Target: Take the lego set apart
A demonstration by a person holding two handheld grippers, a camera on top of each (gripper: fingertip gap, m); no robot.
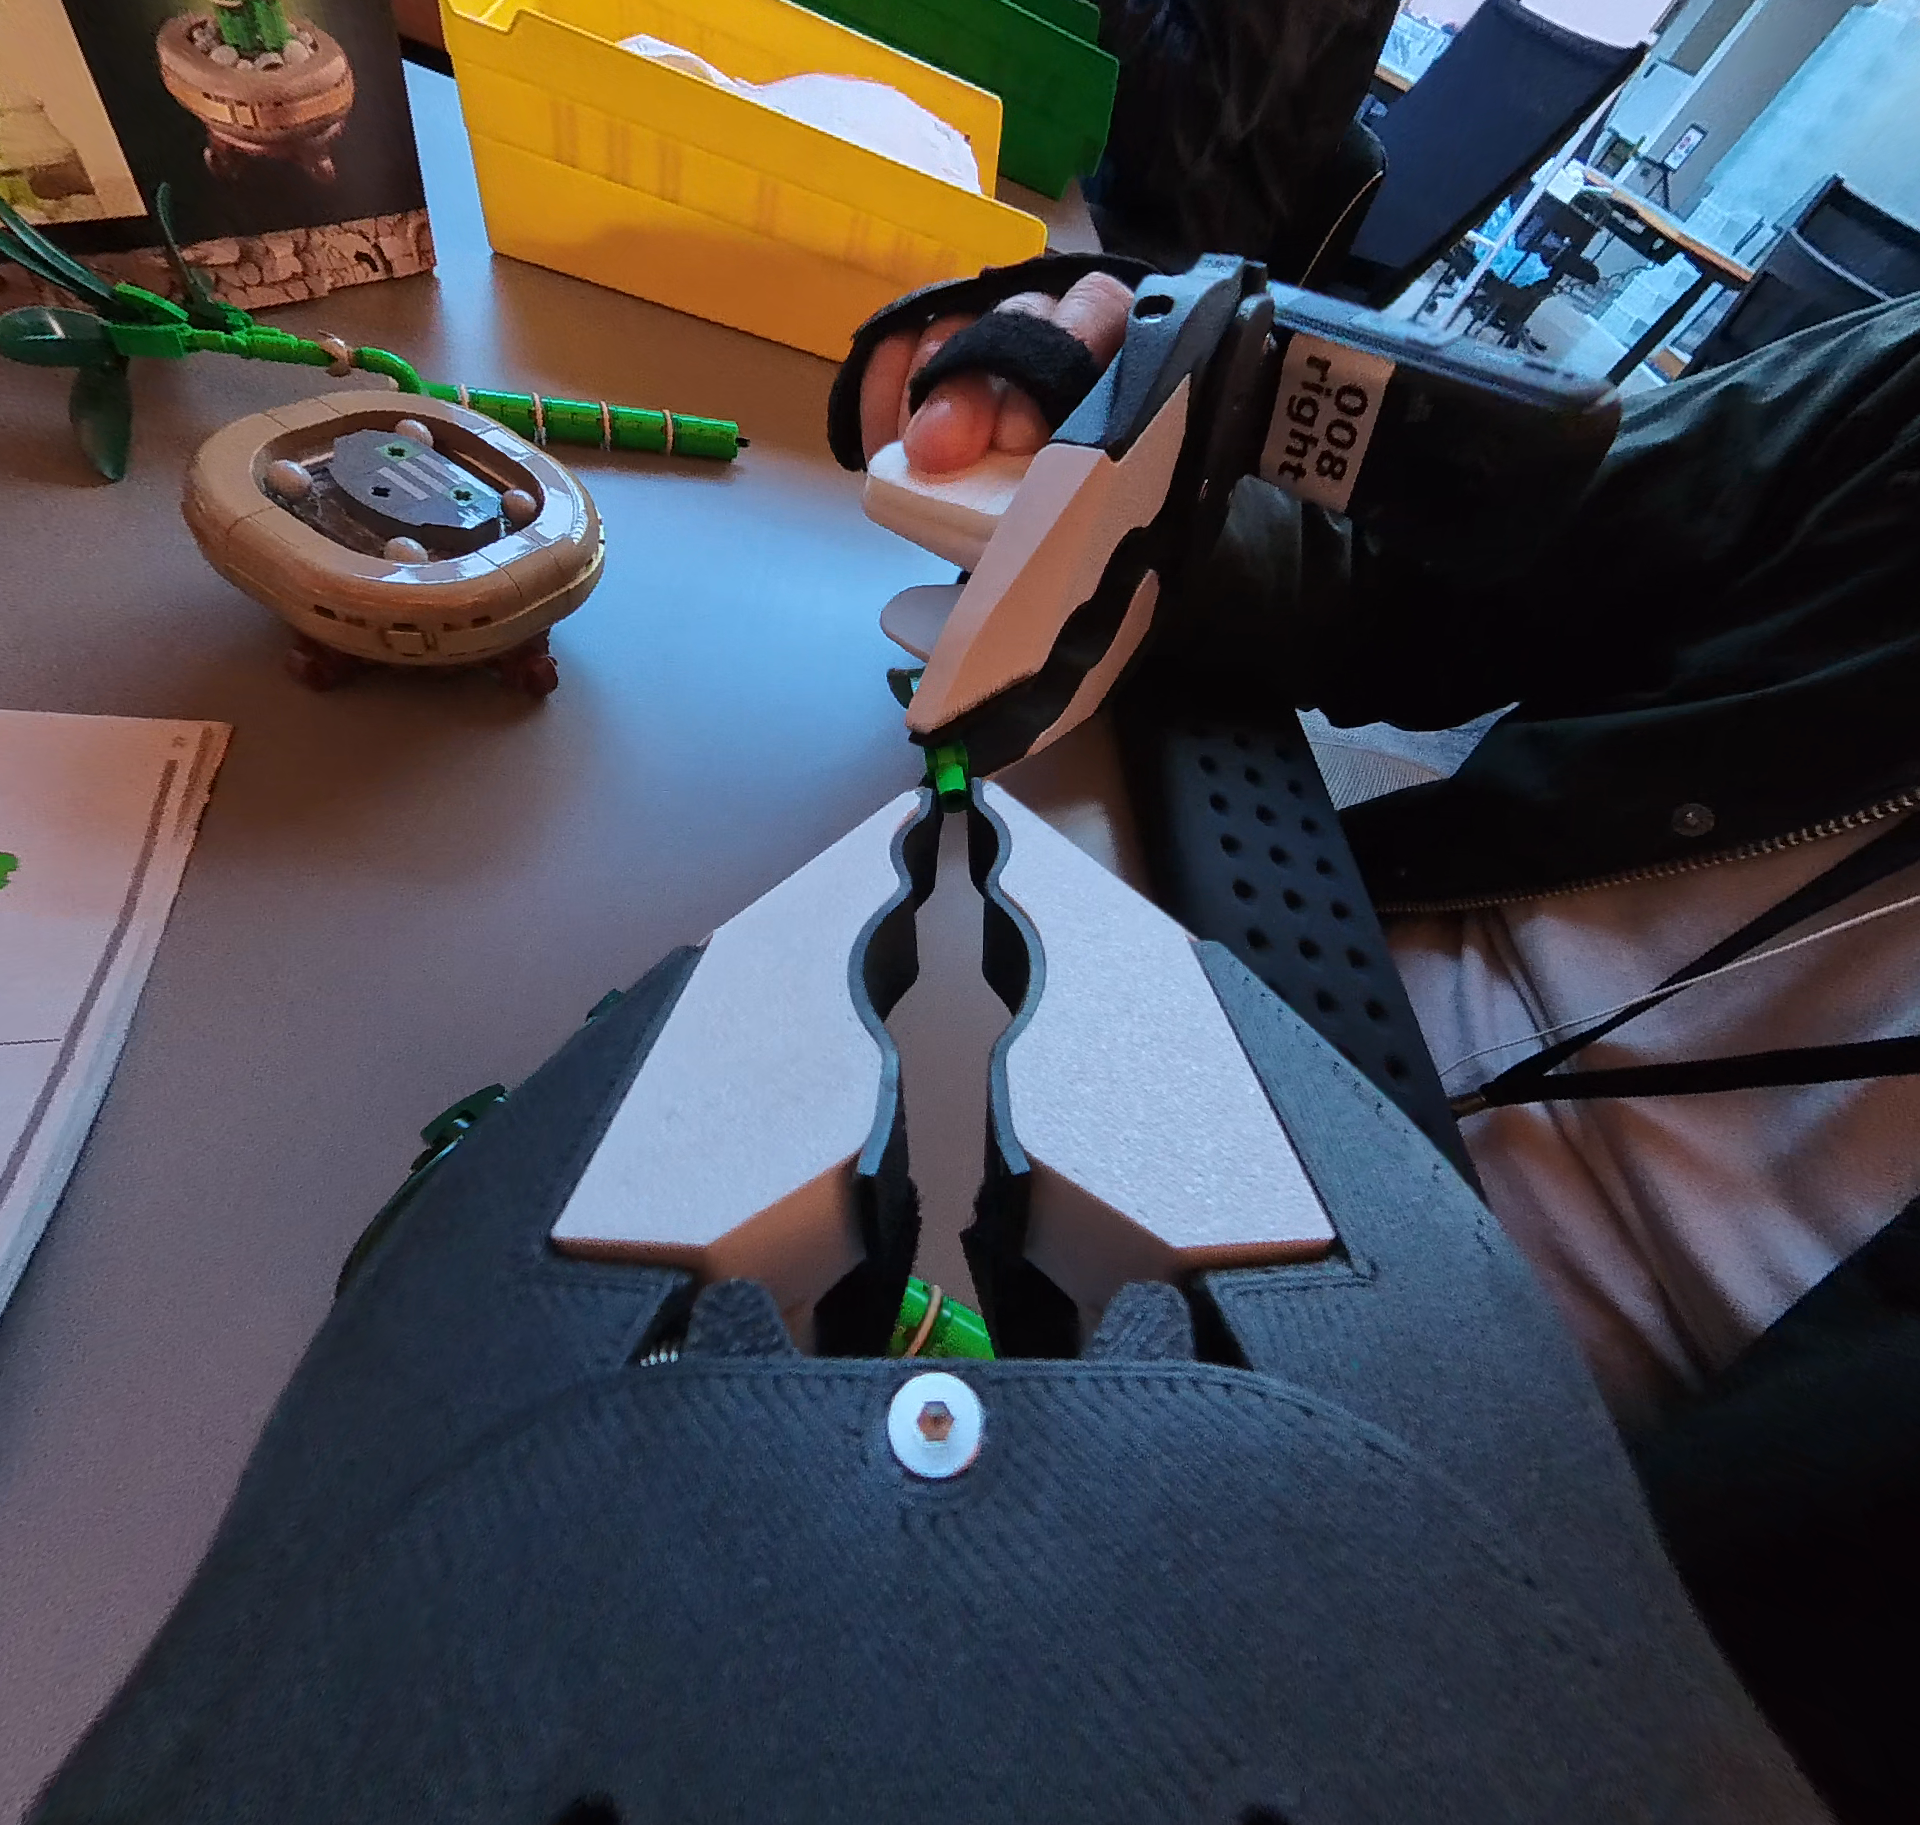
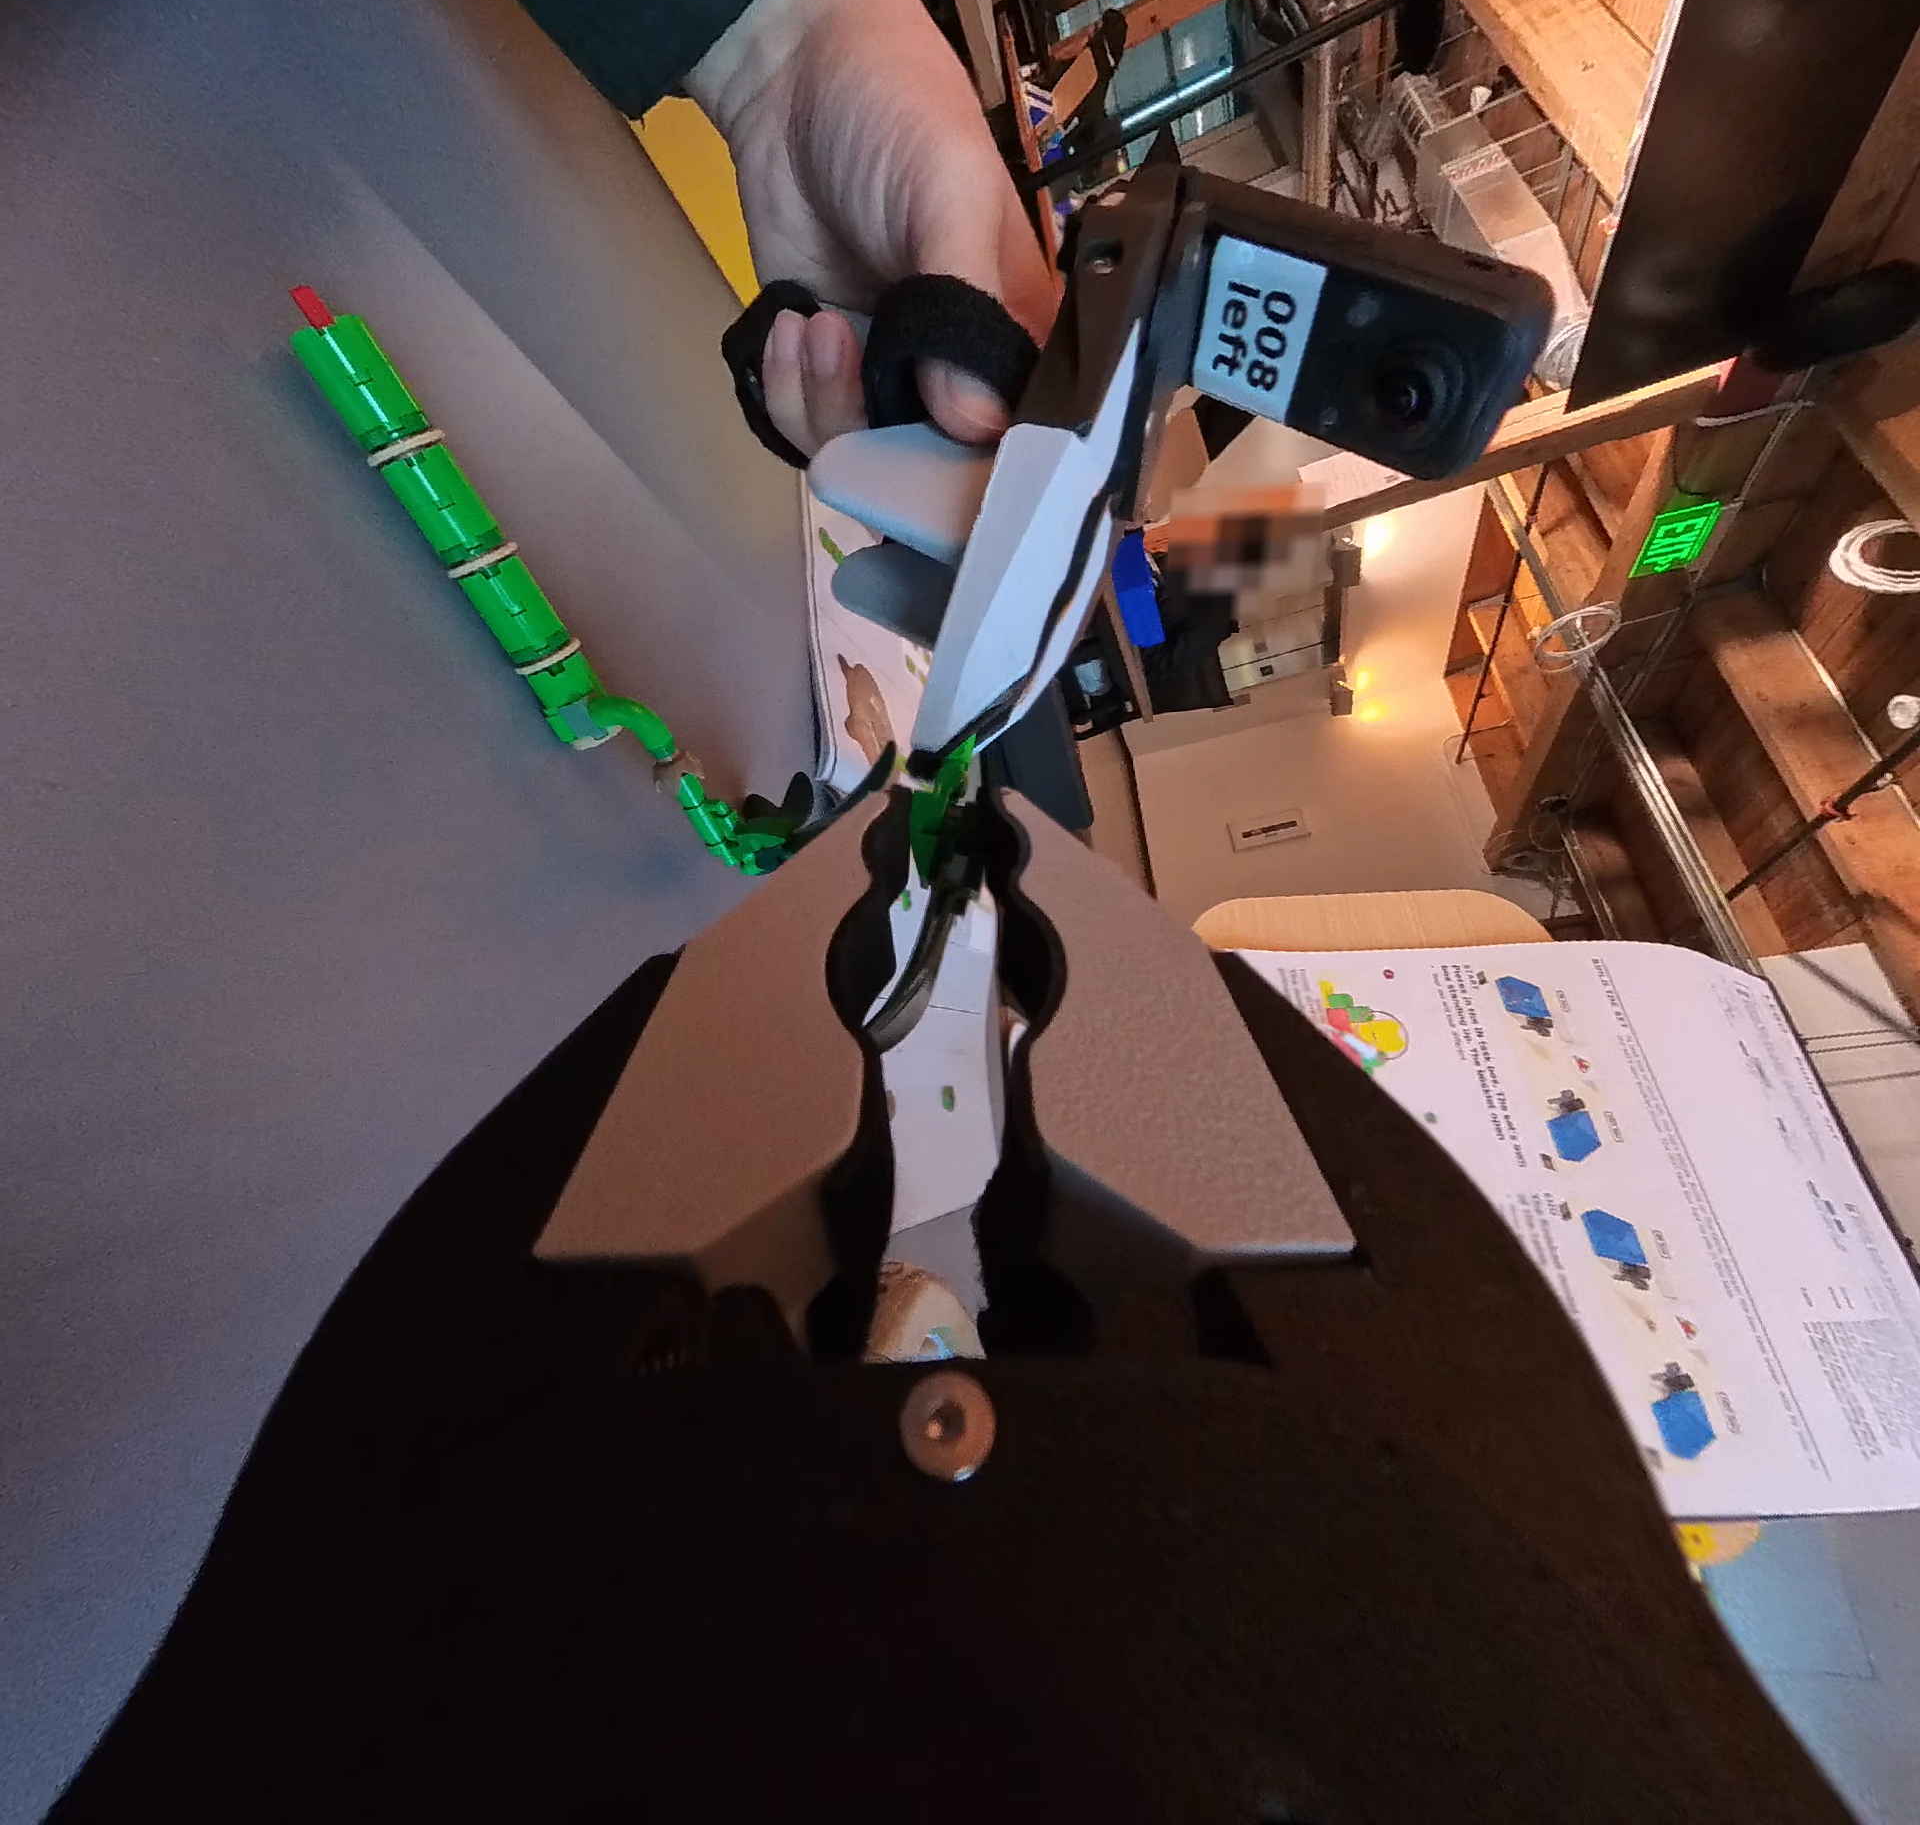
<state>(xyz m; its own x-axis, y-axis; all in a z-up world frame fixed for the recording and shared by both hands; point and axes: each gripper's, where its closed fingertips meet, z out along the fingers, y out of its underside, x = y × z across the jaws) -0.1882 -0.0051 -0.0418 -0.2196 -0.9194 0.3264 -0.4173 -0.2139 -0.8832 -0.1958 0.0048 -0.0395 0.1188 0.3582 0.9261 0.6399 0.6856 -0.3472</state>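
green lego piece (image 1: 948, 770): small, bright, studded | left gripper (image 1: 951, 807) jaws clamped on it | right gripper (image 2: 961, 825) jaws clamped on it

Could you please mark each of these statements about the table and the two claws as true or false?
1. Both claws pinch the same small green piece from opposite ends. True: the left claw and right claw meet on it.
2. The tan pot base still carries a bamboo stalk. False: its top is bare.
3. A green stalk lies flat on the table. True.
4. The yellow bin is empty. False: something white lies inside.
5. A green bin stands behind the yellow one. True.
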